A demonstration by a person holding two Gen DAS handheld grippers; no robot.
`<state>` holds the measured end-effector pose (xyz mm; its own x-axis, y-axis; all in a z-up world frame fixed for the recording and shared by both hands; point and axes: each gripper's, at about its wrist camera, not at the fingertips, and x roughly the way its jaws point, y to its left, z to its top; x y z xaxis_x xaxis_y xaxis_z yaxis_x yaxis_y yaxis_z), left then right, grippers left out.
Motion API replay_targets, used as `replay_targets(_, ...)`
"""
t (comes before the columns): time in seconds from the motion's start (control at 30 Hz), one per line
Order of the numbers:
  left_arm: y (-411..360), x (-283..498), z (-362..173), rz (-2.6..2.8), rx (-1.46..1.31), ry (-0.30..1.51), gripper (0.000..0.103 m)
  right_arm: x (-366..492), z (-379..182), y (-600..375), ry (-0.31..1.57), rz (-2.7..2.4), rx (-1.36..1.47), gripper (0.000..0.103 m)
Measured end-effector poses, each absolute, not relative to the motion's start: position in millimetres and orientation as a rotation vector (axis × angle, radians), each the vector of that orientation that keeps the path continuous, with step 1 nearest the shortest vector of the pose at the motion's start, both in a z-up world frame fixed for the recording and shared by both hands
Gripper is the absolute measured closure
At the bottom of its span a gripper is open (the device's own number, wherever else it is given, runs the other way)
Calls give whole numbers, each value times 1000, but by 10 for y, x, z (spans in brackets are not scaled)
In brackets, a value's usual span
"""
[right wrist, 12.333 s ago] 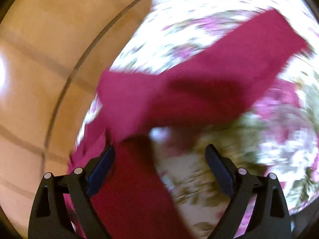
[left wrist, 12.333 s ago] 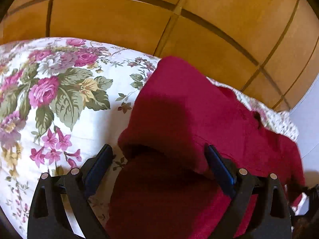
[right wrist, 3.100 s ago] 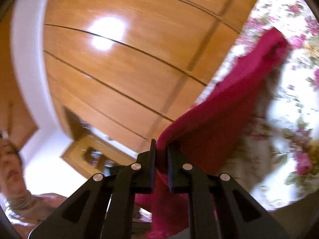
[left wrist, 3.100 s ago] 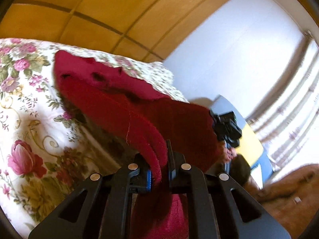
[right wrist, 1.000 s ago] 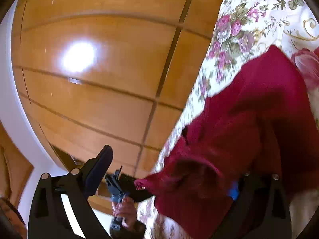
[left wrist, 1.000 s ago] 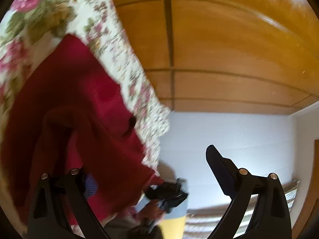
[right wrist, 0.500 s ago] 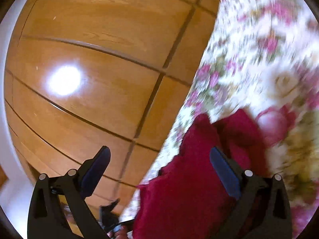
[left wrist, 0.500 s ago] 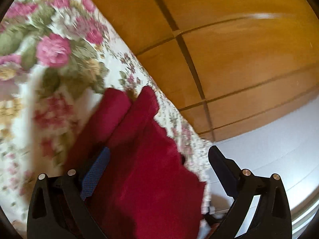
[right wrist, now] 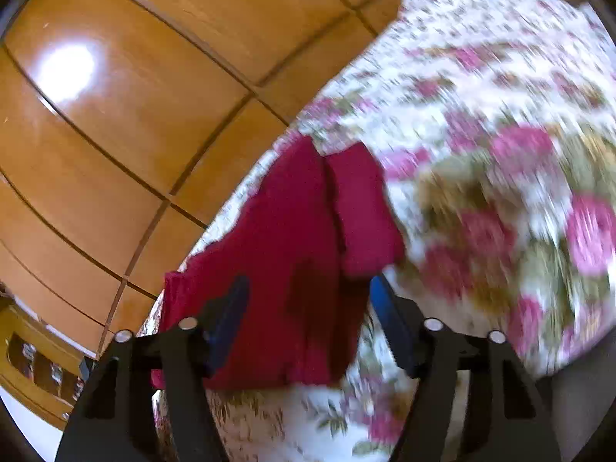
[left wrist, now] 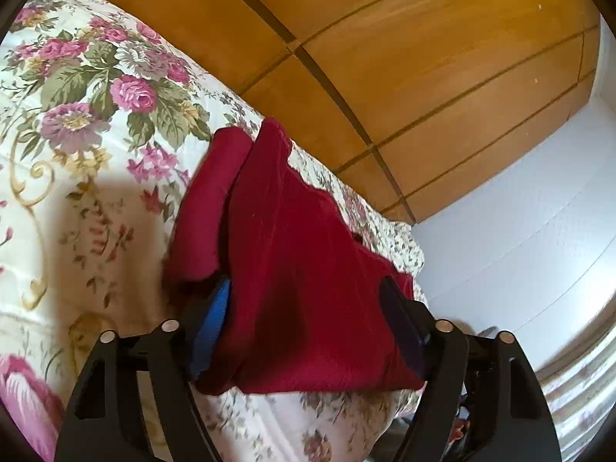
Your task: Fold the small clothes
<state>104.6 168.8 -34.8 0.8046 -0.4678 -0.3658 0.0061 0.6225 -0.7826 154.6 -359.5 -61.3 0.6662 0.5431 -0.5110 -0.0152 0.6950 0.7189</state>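
Observation:
A dark red garment (left wrist: 292, 269) lies folded on the floral bedspread (left wrist: 77, 123), near the bed's edge by the wooden wardrobe. My left gripper (left wrist: 304, 331) is open, its jaws wide apart either side of the garment's near edge, holding nothing. In the right wrist view the same red garment (right wrist: 300, 254) lies on the bedspread (right wrist: 500, 154). My right gripper (right wrist: 308, 315) is open too, jaws wide over the garment's near end, empty. A folded-over strip runs along one side of the garment.
Brown wooden wardrobe panels (left wrist: 385, 57) stand close behind the bed and also fill the left of the right wrist view (right wrist: 115, 115). A white wall (left wrist: 519, 231) is at the right. The bed edge drops off just beyond the garment.
Both grippers, shut on the garment three seconds ago, have let it go and opened. They have since swung down to face the garment lying on the bed.

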Motion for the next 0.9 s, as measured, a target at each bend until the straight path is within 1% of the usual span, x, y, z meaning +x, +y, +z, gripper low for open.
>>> replay_targets(0.03,1678,1035,-354,-296,-862,590,32,1482,-647,-3617,804,346,768,50)
replay_targets(0.17,1682,919,-337,-327,-866,590,34,1314,-810,-3659,890,303,811,59)
replay_targets(0.27,1700,871,-322,-332,-883,578,34,1293,-813,-3598,894,342,805,60)
replay_targets(0.37,1706,829,-321,-332,-889,572,34,1348,-765,-3445,899,367,701,60)
replay_targets(0.4,1693,837,-326,-333,-884,575,32,1395,-783,-3378,916,365,658,67)
replay_targets(0.43,1669,852,-334,-334,-869,583,31,1432,-812,-3325,931,367,632,78)
replay_targets(0.47,1645,878,-343,-325,-851,592,31,1470,-842,-3286,944,370,615,80)
replay_targets(0.5,1621,897,-354,-310,-828,606,31,1494,-839,-3262,943,369,597,86)
replay_targets(0.53,1582,926,-366,-281,-786,632,34,1489,-806,-3267,924,366,583,89)
replay_targets(0.57,1557,947,-373,-250,-751,647,50,1464,-741,-3294,891,358,570,90)
replay_targets(0.6,1535,962,-378,-207,-701,665,72,1400,-627,-3365,825,346,563,91)
replay_targets(0.67,1521,986,-408,-146,-621,696,86,1290,-464,-3520,726,328,577,92)
replay_targets(0.73,1559,996,-452,-151,-630,706,87,1245,-435,-3672,709,271,603,93)
replay_targets(0.9,1518,1042,-516,-155,-601,732,87,1393,-689,-3685,849,157,618,93)
